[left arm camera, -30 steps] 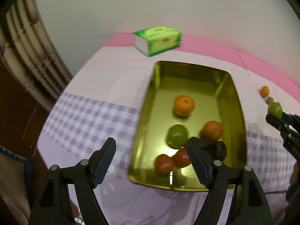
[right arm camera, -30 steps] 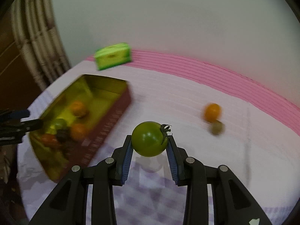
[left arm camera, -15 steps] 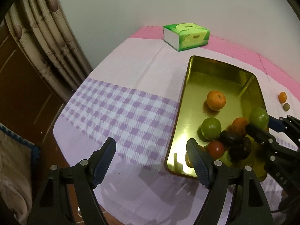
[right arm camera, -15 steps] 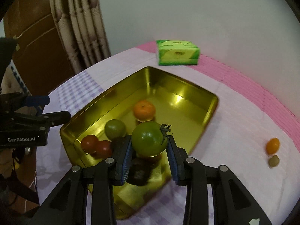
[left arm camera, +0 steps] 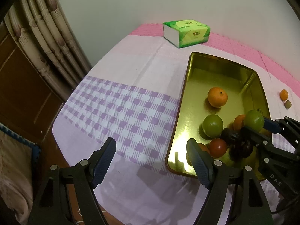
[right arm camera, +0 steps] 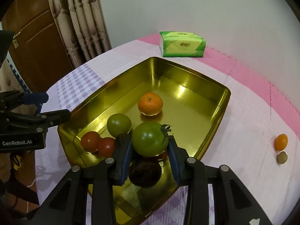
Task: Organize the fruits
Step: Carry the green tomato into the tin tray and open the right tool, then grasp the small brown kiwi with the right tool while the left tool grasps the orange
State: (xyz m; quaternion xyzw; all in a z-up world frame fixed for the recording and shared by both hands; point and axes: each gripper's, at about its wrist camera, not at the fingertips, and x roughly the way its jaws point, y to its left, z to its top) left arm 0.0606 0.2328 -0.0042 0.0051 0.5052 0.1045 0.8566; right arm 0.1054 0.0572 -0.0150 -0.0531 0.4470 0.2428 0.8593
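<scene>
My right gripper [right arm camera: 150,146] is shut on a green tomato [right arm camera: 149,139] and holds it over the near end of the gold tin tray [right arm camera: 189,71]. In the tray lie an orange [right arm camera: 150,104], another green tomato [right arm camera: 118,124], two red tomatoes [right arm camera: 90,141], and dark fruits [right arm camera: 144,172]. My left gripper [left arm camera: 151,154] is open and empty above the checked cloth, left of the tray [left arm camera: 184,93]. In the left wrist view the held tomato [left arm camera: 254,120] hangs over the tray's right side. A small orange [right arm camera: 280,142] and a brownish fruit [right arm camera: 282,157] lie on the table at right.
A green tissue pack [right arm camera: 182,44] lies beyond the tray near the wall. Curtains [right arm camera: 80,18] and a wooden door [right arm camera: 33,37] stand past the table's left edge. The pink and purple cloth [left arm camera: 120,108] covers the table.
My right gripper carried the green tomato from the open table to above the tray, then settled a little lower. My left gripper drew back to the left, still open.
</scene>
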